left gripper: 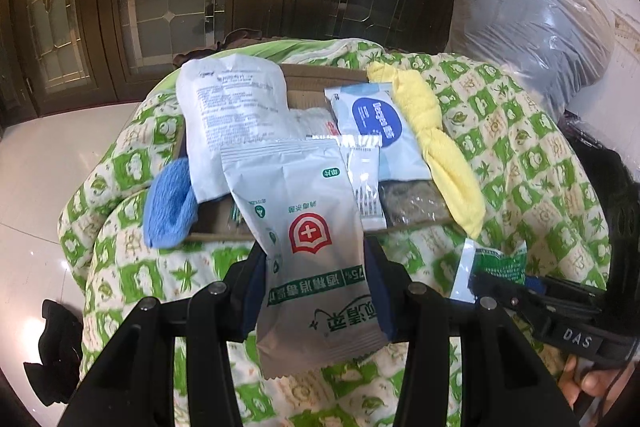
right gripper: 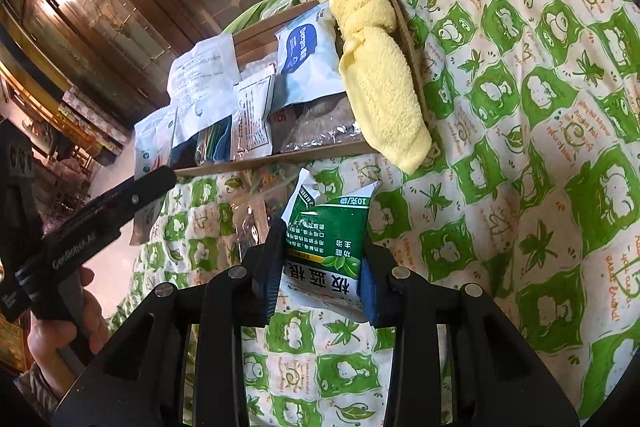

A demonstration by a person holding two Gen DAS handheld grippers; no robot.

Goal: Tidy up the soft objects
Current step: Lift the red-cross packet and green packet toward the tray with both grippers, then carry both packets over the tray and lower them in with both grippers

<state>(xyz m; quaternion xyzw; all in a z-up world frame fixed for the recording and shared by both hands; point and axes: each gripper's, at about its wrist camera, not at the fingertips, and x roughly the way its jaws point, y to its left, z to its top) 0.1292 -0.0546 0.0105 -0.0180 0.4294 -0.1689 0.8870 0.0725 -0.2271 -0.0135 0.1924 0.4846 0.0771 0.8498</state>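
Holding two sachets at once: our left tongs (left gripper: 316,291) are pinching the grey wipe packet (left gripper: 312,247), right tongs (right gripper: 320,279) are pinching the green sachet (right gripper: 330,243). Both are pointing lengthwise toward the cardboard tray (right gripper: 280,157) just ahead on the quilt (right gripper: 520,147), already holding packets and the yellow towel (right gripper: 376,67).

Cardboard box (left gripper: 316,75) floor hidden under packets; dark packet contents unclear
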